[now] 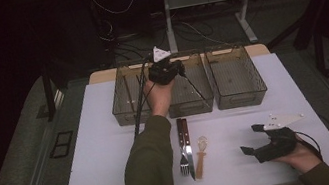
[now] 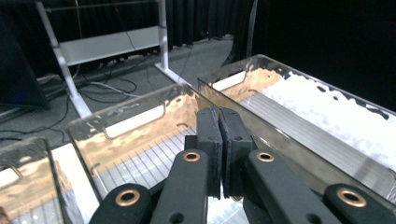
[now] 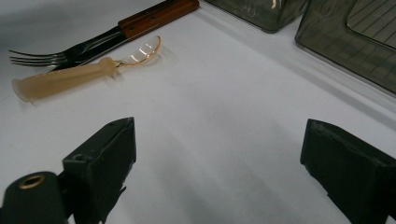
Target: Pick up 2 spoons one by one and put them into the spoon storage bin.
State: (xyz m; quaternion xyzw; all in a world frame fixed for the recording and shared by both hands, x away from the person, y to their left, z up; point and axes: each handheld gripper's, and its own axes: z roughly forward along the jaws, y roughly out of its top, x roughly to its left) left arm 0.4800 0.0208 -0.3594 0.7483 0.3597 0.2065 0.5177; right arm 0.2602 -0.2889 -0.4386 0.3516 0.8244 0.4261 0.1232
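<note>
My left gripper (image 1: 168,69) hovers over the near left part of the middle clear bin (image 1: 195,105). Its pads (image 2: 208,135) are pressed together with nothing between them, and the ribbed floor of that bin (image 2: 140,158) lies below. My right gripper (image 1: 250,139) rests low at the table's front right, jaws wide apart and empty (image 3: 219,154). A fork (image 1: 184,162), a wood-handled knife (image 1: 187,144) and a small whisk with a tan handle (image 1: 202,154) lie side by side at the front centre. The right gripper view has the fork (image 3: 37,57), knife (image 3: 154,16) and whisk (image 3: 70,77) ahead to its left.
Three smoky clear bins stand in a row at the back of the white table (image 1: 106,153): the left bin (image 1: 126,104), the middle one and the right bin (image 1: 236,78). Table legs and cables lie on the floor beyond (image 1: 171,25).
</note>
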